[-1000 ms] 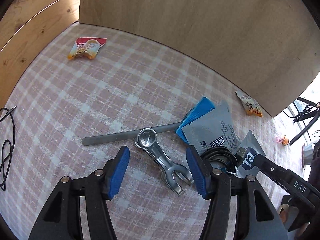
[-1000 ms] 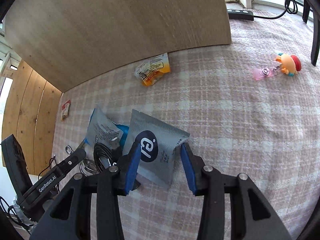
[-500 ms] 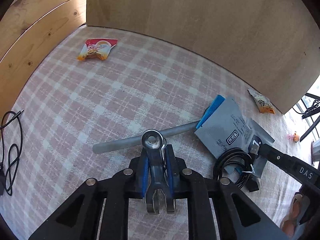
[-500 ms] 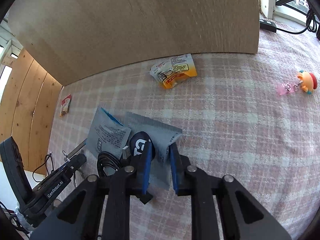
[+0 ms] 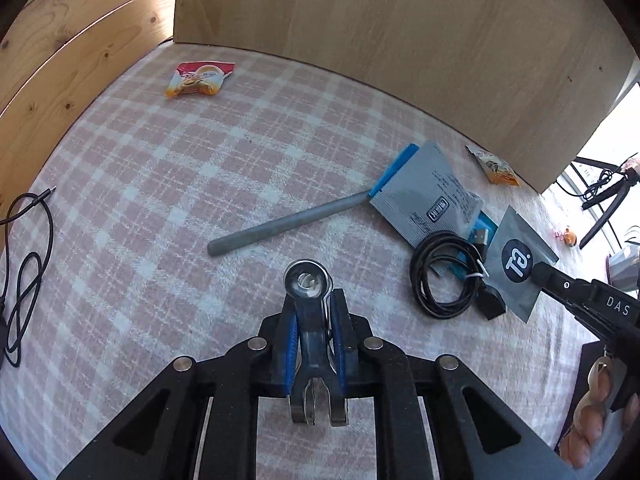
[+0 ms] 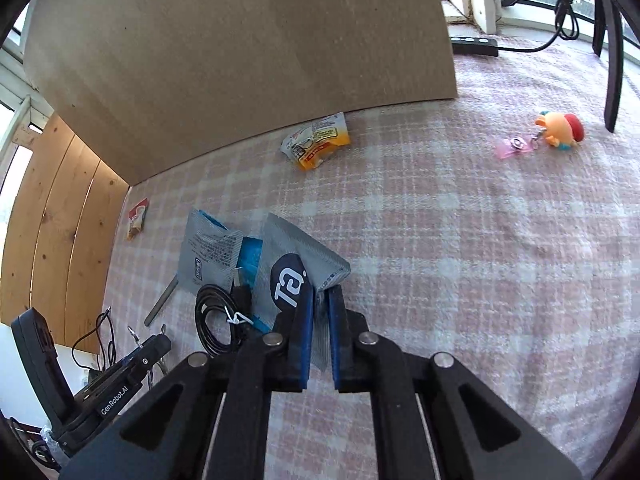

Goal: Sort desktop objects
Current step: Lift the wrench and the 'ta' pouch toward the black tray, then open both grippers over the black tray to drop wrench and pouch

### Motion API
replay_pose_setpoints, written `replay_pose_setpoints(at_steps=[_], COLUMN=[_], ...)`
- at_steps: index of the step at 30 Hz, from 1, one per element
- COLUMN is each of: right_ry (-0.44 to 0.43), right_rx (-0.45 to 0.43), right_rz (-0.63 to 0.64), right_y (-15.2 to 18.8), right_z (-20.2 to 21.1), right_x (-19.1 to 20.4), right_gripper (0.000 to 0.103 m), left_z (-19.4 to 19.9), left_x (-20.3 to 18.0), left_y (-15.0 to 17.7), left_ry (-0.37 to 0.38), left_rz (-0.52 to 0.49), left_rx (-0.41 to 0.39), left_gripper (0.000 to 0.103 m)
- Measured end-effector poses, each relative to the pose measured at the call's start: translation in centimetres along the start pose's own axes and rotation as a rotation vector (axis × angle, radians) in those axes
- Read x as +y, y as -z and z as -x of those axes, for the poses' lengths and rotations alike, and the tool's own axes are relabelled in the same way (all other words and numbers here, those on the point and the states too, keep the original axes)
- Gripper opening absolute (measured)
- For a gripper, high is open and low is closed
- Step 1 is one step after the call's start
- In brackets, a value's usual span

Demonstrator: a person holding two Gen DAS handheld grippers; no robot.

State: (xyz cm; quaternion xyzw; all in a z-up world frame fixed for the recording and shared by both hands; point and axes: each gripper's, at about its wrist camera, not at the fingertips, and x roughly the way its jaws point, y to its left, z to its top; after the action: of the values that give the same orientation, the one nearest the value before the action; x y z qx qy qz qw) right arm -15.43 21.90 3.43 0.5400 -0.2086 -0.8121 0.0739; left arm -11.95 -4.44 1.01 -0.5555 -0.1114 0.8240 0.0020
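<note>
My left gripper point(image 5: 314, 320) is shut on a metal wrench point(image 5: 308, 284) and holds it above the pink checked cloth; its ring end sticks out ahead of the fingers. My right gripper point(image 6: 319, 300) is shut on the corner of a grey foil pouch with a dark round logo point(image 6: 298, 268), also seen in the left wrist view point(image 5: 518, 264). A grey metal rod point(image 5: 284, 224), a second grey-and-blue pouch point(image 5: 424, 196) and a coiled black USB cable point(image 5: 444, 276) lie between the grippers.
A red-and-yellow snack packet point(image 5: 198, 78) lies far left, an orange snack packet point(image 6: 316, 146) by the upright board point(image 6: 240, 60). A toy keychain point(image 6: 558, 132) lies far right. A loose black cable point(image 5: 24, 264) lies at the left edge.
Both grippers closed: the left on the wrench and lifted it off the cloth away from the rod; the right on the logo pouch, raising its corner.
</note>
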Motion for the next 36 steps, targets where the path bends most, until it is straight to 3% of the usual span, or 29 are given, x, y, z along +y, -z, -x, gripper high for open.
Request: replay_pose_setpoints(at_steps=[9,16,28,36], right_ry=[0.010,0.058,0.208,0.290], right_rx=[-0.075,-0.159,-0.297,-0.363], right_rz=[-0.042,-0.099,-0.290,-0.414], right_y=[1.6,3.6,9.4,12.6], right_z=[5.4,11.7,23.3,28.5], right_x=[-3.0,-7.0,-17.8,-23.8], right_gripper=[0.007,0.007,0.007,0.007], left_z=[2.1,3.2,8.4,11.2], left_x=[-4.5,-12.0,-25.9,-33.7], left_y=[1.3,1.2,8.6,12.8], left_ry=[0.058,0.153,0.336,0.451], left_rz=[-0.101,-0.222,-0.508,-0.640], left_rx=[-0.011,-0.002,0.051,0.085], left_gripper=[0.014,0.014,0.014,0.014])
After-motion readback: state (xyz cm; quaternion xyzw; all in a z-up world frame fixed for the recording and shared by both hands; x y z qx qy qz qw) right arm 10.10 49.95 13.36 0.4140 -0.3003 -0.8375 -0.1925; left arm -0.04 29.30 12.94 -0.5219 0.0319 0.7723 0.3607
